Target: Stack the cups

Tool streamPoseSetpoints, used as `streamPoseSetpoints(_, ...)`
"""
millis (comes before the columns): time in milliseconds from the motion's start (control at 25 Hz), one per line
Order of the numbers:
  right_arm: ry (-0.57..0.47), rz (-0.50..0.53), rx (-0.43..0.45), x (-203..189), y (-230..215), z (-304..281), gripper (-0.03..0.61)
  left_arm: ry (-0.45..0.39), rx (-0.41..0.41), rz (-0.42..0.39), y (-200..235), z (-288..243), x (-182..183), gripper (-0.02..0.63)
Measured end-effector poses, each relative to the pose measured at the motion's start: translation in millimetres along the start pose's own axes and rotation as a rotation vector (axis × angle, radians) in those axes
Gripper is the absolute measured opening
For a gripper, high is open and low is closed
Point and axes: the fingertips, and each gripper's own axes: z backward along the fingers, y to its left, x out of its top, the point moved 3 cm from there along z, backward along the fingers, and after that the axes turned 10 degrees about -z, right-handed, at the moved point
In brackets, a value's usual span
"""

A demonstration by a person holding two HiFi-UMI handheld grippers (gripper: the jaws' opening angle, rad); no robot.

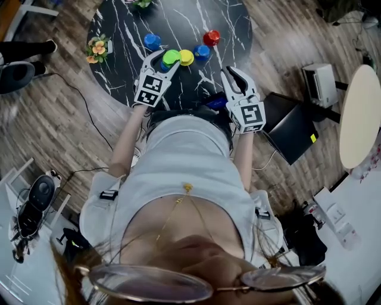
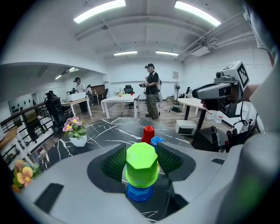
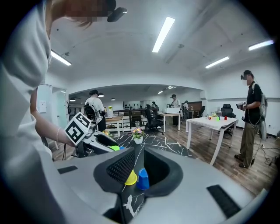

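On the black marble table (image 1: 178,18), my left gripper (image 1: 169,58) holds an upturned green cup (image 2: 141,159) between its pads, set on top of an upturned blue cup (image 2: 140,192). Just right of it stand a yellow cup (image 1: 186,57) and a second blue cup (image 1: 202,52), with a red cup (image 1: 211,37) further back. A third blue cup (image 1: 152,41) stands alone at the back left. My right gripper (image 1: 234,71) hovers over the table's near right edge, its jaws a narrow gap apart with nothing between them. Through that gap I see the yellow cup (image 3: 130,178) and a blue cup (image 3: 142,179).
A small flower pot (image 1: 98,49) stands on the table's left side. Right of the table are a dark chair seat (image 1: 294,128), a white box (image 1: 321,83) and a pale round table (image 1: 360,116). Several people stand in the office beyond (image 2: 152,89).
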Motion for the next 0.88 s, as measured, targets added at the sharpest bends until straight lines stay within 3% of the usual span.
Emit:
streamPoseSetpoints(640, 0.019, -0.002, 0.009, -3.1, -10.3, -0.8, 0.061, 0.014, -0.014, -0.018, -8.1, -12.0, -3.2, 0.242)
streamPoseSetpoints(880, 0.028, 0.011, 0.031, -3.0, -10.4, -8.4, 0.061, -0.037, 0.014, 0.014, -8.6, 2.0, 6.9, 0.255)
